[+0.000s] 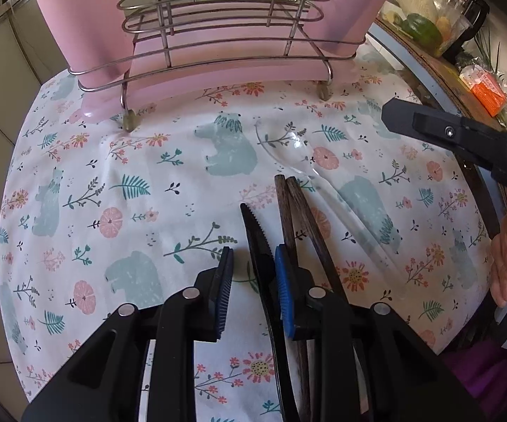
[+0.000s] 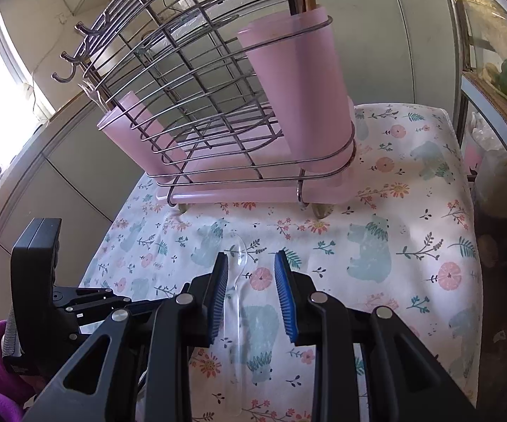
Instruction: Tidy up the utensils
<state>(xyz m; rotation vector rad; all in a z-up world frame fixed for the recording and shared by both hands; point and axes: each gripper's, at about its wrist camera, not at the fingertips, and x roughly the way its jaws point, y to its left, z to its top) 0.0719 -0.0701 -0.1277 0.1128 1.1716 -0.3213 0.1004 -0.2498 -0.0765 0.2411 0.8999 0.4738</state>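
In the left wrist view my left gripper (image 1: 255, 274) is open over a black serrated plastic knife (image 1: 258, 242) that lies between its fingers, close to the right pad. Two dark wooden chopsticks (image 1: 297, 218) lie just right of it, and a clear plastic spoon (image 1: 323, 190) further right. My right gripper (image 2: 251, 292) is open above the clear spoon (image 2: 234, 281), whose handle runs by the left pad. The wire rack (image 2: 197, 112) with pink cups (image 2: 306, 105) stands behind; the right cup holds a dark utensil and chopsticks.
A floral bear-print cloth (image 1: 130, 183) covers the table. The right gripper's body (image 1: 464, 144) shows at the right of the left wrist view. A shelf with a green pepper (image 1: 422, 28) and packets stands to the right. Tiled wall lies left.
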